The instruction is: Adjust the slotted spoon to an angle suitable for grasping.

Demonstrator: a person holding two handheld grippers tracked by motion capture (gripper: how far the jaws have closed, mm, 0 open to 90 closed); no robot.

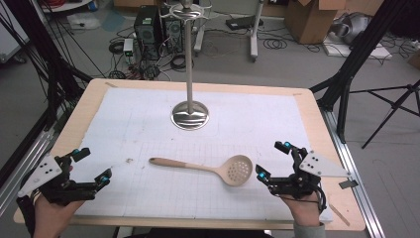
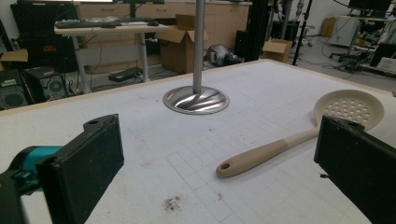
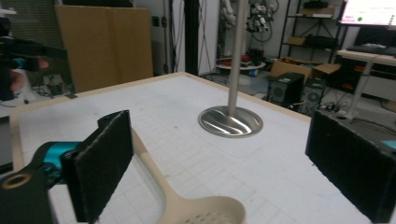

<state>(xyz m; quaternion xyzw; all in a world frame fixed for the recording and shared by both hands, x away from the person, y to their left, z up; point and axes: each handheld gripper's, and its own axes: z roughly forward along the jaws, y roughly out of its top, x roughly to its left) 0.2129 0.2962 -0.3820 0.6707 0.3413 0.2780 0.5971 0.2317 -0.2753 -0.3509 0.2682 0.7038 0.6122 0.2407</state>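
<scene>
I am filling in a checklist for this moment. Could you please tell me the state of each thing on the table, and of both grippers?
Slotted spoon: lying flat on the white mat, handle toward the left gripper, not held.
Metal stand: upright at the middle of the table; its top hooks look bare.
White mat: flat, with a small dark stain.
Left gripper: open, holding nothing.
Right gripper: open beside the spoon's bowl, holding nothing.
</scene>
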